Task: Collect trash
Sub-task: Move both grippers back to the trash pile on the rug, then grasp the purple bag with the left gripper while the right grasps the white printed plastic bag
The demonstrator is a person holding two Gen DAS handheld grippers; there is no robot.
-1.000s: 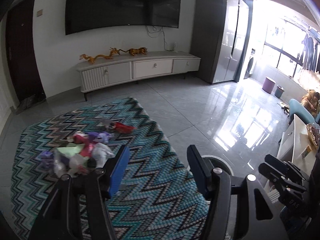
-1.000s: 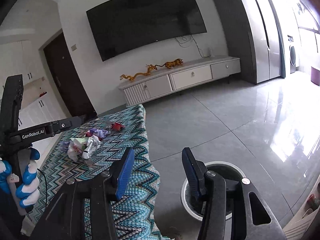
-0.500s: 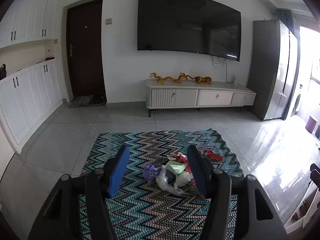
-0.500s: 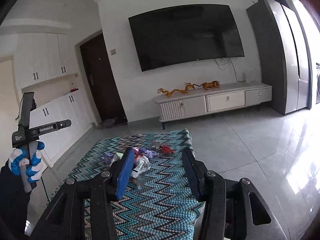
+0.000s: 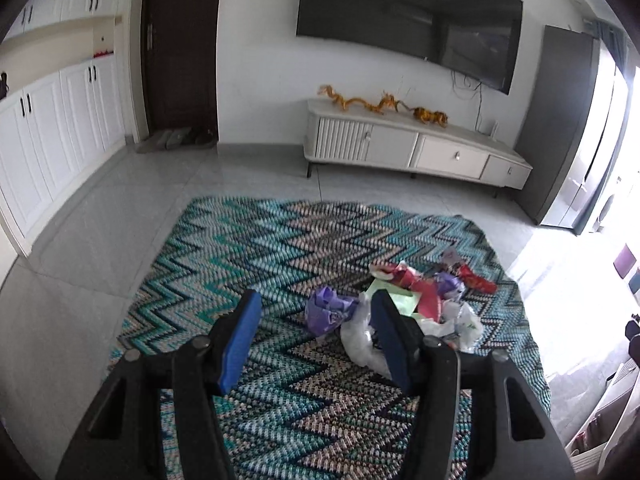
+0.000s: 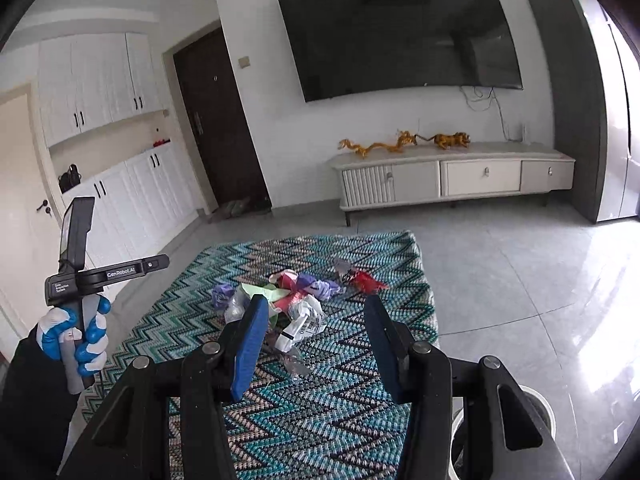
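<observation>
A pile of trash [image 5: 404, 308] lies on a zigzag rug [image 5: 280, 248]: purple wrappers, red wrappers, a green paper and clear plastic bags. My left gripper [image 5: 316, 340] is open and empty, held above the rug just left of the pile. In the right wrist view the same pile [image 6: 296, 300] lies ahead of my right gripper [image 6: 316, 340], which is open and empty above the rug. The left gripper's handle [image 6: 80, 276] shows at the left, held in a gloved hand. A white round bin [image 6: 540, 408] stands at the lower right, mostly hidden by the right gripper.
A white TV cabinet [image 6: 452, 180] with golden dragon figures stands at the far wall under a big TV [image 6: 400, 32]. White cupboards [image 5: 52, 128] line the left wall beside a dark door [image 5: 180, 48]. Shiny tile floor [image 6: 520, 280] surrounds the rug.
Both grippers have swung left, from the bin and rug edge toward the trash pile, and come closer to it. Both stay open.
</observation>
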